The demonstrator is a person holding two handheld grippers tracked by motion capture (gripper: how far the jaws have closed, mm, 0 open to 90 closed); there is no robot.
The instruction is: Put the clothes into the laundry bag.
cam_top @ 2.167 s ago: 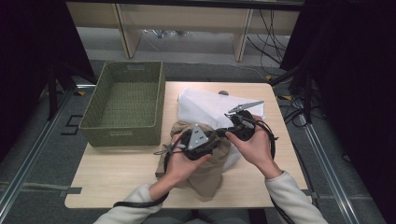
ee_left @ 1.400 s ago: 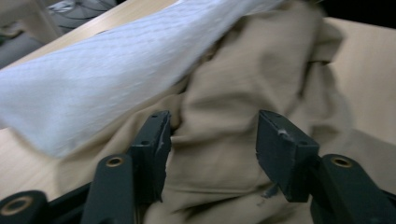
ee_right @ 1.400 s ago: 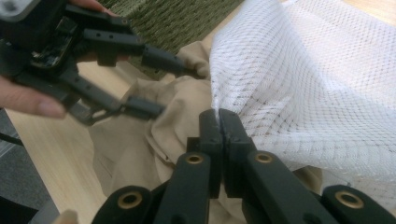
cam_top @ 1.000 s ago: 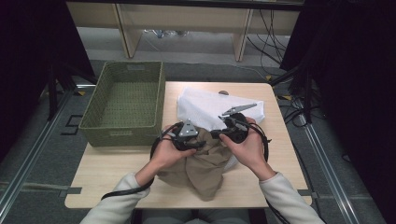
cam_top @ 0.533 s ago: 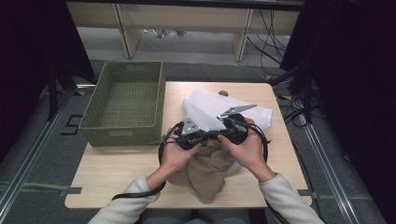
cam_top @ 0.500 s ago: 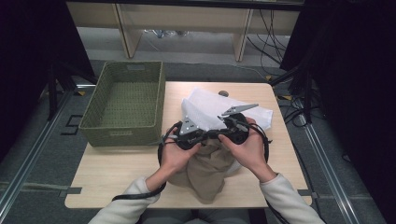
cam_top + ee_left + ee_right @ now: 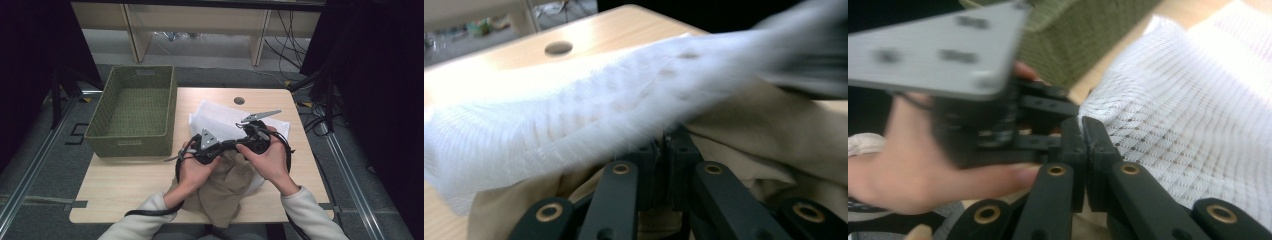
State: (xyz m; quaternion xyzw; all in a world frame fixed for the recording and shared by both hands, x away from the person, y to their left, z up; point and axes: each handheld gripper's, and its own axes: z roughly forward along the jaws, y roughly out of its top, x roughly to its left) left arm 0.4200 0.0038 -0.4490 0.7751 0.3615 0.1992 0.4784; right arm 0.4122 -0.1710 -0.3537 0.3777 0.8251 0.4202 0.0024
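Observation:
A white mesh cloth (image 7: 220, 117) lies over a beige cloth (image 7: 225, 190) on the wooden table (image 7: 125, 180). My left gripper (image 7: 225, 146) and right gripper (image 7: 239, 144) meet tip to tip at the white cloth's near edge. In the left gripper view the jaws (image 7: 665, 142) have just been closing and now stand together on the white cloth's (image 7: 574, 115) edge, with beige cloth (image 7: 749, 135) beneath. In the right gripper view the right gripper (image 7: 1083, 125) is shut on the corner of the white cloth (image 7: 1188, 115), right beside the left gripper's body (image 7: 998, 120).
A green woven basket (image 7: 130, 142) stands on the table's left side. A round hole (image 7: 239, 100) sits in the tabletop behind the cloths. Bare wood lies in front of the basket. Cables run along the floor to the right.
The left gripper has moved right until it meets the right gripper, and its jaws have closed. The white cloth's near edge has bunched and lifted between them.

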